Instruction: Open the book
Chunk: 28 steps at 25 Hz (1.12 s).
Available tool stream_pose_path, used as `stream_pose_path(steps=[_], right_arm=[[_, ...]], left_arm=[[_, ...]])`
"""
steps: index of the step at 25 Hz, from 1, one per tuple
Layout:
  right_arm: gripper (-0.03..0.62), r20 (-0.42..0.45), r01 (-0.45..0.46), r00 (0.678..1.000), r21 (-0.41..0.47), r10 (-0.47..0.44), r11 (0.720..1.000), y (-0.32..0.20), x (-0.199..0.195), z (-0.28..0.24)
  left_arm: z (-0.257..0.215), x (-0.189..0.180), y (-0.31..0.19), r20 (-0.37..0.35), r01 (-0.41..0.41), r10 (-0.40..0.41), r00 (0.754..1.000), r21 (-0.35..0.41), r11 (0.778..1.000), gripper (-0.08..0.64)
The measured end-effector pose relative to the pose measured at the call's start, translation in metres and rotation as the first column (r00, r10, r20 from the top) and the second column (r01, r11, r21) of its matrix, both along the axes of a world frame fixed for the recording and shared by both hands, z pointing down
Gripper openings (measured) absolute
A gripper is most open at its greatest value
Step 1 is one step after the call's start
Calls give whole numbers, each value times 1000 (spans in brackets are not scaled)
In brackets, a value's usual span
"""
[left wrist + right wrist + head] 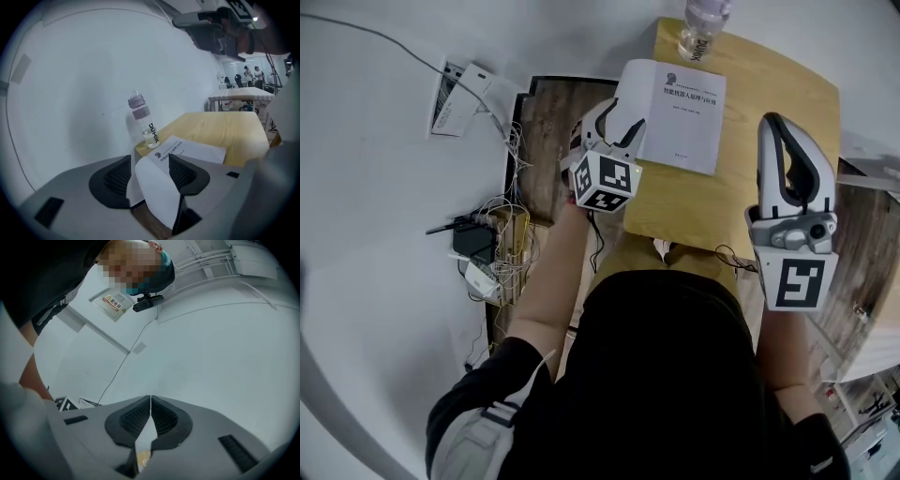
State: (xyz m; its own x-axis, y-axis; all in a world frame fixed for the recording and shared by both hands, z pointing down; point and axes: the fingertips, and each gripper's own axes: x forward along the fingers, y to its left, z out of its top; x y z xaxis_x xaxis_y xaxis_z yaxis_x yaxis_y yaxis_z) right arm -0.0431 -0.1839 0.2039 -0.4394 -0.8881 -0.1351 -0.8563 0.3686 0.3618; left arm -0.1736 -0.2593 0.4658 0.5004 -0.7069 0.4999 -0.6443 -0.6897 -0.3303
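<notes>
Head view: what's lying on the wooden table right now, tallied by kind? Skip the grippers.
Book: 1
Bottle: 1
Total on the table: 2
Small scrap at the near edge: too unclear to identify, so not counted.

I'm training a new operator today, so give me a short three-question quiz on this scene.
1. True or false: the right gripper has its jaws together.
2. What sits between the open jaws of the left gripper? A) a pen B) a corner of the book C) nothing
3. Fill in: the bottle stands on a ____ table.
Key: 1 true; 2 B; 3 wooden.
</notes>
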Motion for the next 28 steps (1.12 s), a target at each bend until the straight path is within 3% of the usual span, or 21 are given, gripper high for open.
stream_pose_path(steps=[9,16,28], right_arm=[[31,53,28,998,35,-29,999,18,35,-15],[31,88,69,993,74,-75,995,40,51,-26],[31,126,141,980,124,-157,982,71,76,-37]], left_arm=[[-81,40,23,-44,-13,17,999,106,994,259],[-126,65,51,-127,10,8,992,144,989,259],[-201,111,96,-183,11,44,982,292,956,258]])
